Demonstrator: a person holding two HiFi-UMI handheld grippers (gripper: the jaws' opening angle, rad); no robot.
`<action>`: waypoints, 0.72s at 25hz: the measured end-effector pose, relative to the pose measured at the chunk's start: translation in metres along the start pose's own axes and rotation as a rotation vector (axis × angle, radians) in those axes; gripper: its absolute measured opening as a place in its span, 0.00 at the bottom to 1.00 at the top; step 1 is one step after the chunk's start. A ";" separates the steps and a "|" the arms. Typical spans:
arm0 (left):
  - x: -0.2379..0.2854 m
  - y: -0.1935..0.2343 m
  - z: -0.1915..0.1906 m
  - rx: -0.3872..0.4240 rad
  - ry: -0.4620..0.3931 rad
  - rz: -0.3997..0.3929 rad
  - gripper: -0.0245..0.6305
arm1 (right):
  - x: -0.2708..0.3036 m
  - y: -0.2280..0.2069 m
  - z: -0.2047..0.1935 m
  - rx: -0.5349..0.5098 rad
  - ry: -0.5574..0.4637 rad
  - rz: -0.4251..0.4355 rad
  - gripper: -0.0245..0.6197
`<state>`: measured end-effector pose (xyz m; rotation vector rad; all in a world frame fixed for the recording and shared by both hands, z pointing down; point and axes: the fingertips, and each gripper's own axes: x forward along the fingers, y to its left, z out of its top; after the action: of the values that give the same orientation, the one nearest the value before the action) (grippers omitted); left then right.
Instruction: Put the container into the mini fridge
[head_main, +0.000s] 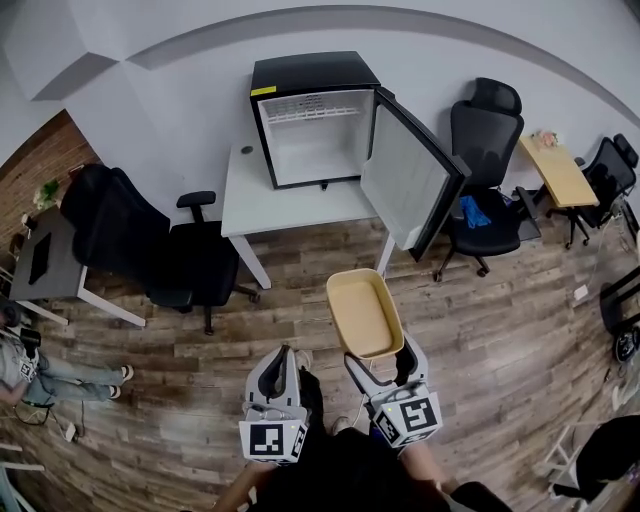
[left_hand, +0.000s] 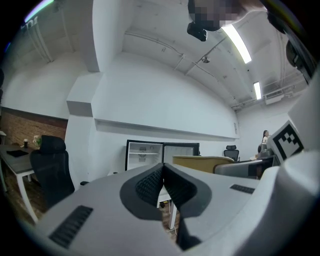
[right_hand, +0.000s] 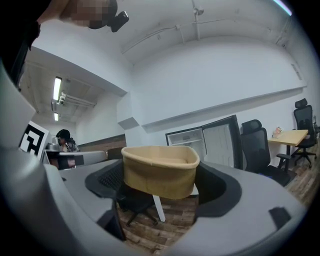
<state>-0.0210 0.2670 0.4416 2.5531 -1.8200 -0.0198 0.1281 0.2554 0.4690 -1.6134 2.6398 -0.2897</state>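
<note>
A tan open container (head_main: 362, 314) hangs in the air over the floor, held by its near end in my right gripper (head_main: 377, 356); in the right gripper view the container (right_hand: 159, 170) fills the space between the jaws, which are shut on it. The black mini fridge (head_main: 314, 118) stands on a white table (head_main: 262, 195) ahead, its door (head_main: 412, 180) swung wide open and its white inside bare. My left gripper (head_main: 283, 368) is beside the right one, shut and holding nothing; the left gripper view shows its pads (left_hand: 150, 184) pressed together, with the fridge (left_hand: 144, 155) beyond.
A black office chair (head_main: 140, 243) stands left of the table, another (head_main: 485, 170) to the right of the fridge door. A small wooden table (head_main: 557, 170) is far right, a dark desk (head_main: 45, 260) far left. A seated person (head_main: 40, 377) is at the left edge.
</note>
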 end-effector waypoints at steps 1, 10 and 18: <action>0.012 0.005 -0.002 -0.001 0.000 -0.003 0.05 | 0.011 -0.005 -0.001 0.000 0.004 -0.004 0.75; 0.153 0.077 -0.001 -0.020 -0.015 -0.072 0.05 | 0.148 -0.044 0.017 -0.019 0.010 -0.057 0.75; 0.264 0.149 0.003 -0.011 0.001 -0.155 0.05 | 0.274 -0.067 0.042 -0.010 0.000 -0.116 0.75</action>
<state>-0.0759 -0.0314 0.4383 2.6794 -1.6125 -0.0294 0.0664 -0.0228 0.4587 -1.7733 2.5564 -0.2800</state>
